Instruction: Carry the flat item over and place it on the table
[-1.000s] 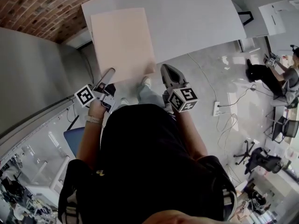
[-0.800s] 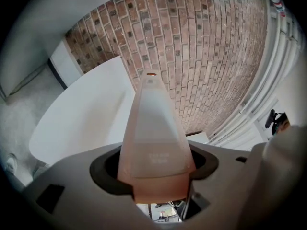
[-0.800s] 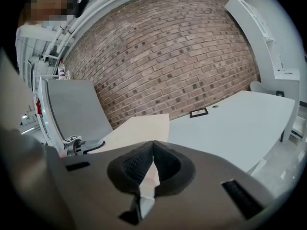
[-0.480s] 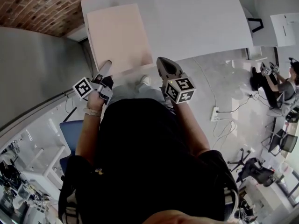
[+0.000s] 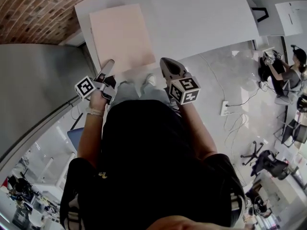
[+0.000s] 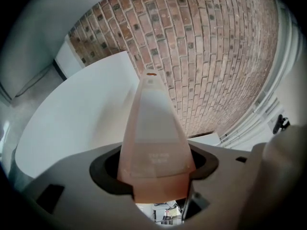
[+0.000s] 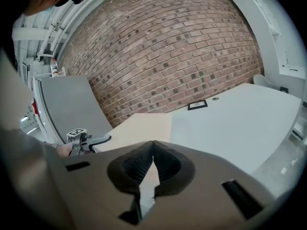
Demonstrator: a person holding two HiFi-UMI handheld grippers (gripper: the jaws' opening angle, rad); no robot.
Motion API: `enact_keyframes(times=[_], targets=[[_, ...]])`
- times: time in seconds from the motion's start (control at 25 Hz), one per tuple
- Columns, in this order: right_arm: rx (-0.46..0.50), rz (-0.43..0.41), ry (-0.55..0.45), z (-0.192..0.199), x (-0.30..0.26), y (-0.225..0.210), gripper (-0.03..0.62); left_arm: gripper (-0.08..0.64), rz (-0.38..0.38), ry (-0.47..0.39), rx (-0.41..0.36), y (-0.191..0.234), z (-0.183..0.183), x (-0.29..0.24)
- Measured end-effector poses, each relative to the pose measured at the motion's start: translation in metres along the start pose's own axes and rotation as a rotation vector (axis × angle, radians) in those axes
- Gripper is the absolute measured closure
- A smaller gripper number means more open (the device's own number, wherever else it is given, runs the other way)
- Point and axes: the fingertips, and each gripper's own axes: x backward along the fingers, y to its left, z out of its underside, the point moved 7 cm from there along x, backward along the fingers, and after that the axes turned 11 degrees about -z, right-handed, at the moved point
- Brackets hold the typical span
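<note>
A peach-coloured flat board (image 5: 122,35) is over the left part of the white table (image 5: 201,18), its near edge sticking out past the table's edge toward me. I cannot tell whether it rests on the table. My left gripper (image 5: 108,65) is shut on the board's near left corner. In the left gripper view the board (image 6: 152,123) runs edge-on out from between the jaws (image 6: 154,166). My right gripper (image 5: 165,63) is shut and empty, its tips just beside the near right corner. The right gripper view shows the jaws (image 7: 153,145) closed tip to tip, with the board (image 7: 139,126) ahead.
A brick wall (image 5: 33,8) stands behind the table and a grey panel (image 5: 33,75) to its left. A small black frame (image 7: 197,105) lies at the table's far side. To the right are a second table (image 5: 283,13), a seated person (image 5: 292,68), floor cables (image 5: 224,110) and office chairs (image 5: 268,162).
Both grippers and the board have moved forward and a little lower, so more of the board now lies over the table. Neither gripper's jaws have changed.
</note>
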Motion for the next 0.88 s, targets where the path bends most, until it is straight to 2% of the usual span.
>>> enact_keyframes(times=[0.32, 0.48, 0.68, 0.8, 0.88], targets=[[-0.055, 0.142, -0.023, 0.000, -0.016, 0.003, 0.584, 0.270, -0.013, 0.154, -0.039, 0.016, -0.036, -0.031], [-0.083, 0.205, -0.040, 0.001, -0.019, 0.007, 0.584, 0.270, -0.046, 0.222, -0.076, 0.027, -0.049, -0.042], [-0.106, 0.267, -0.046, 0.003, -0.020, 0.016, 0.584, 0.270, -0.022, 0.295, -0.102, 0.030, -0.060, -0.056], [-0.109, 0.288, -0.042, 0.006, -0.023, 0.021, 0.584, 0.270, -0.013, 0.326, -0.159, 0.034, -0.067, -0.066], [-0.115, 0.301, -0.036, 0.007, -0.023, 0.025, 0.584, 0.270, -0.038, 0.346, -0.220, 0.037, -0.070, -0.070]])
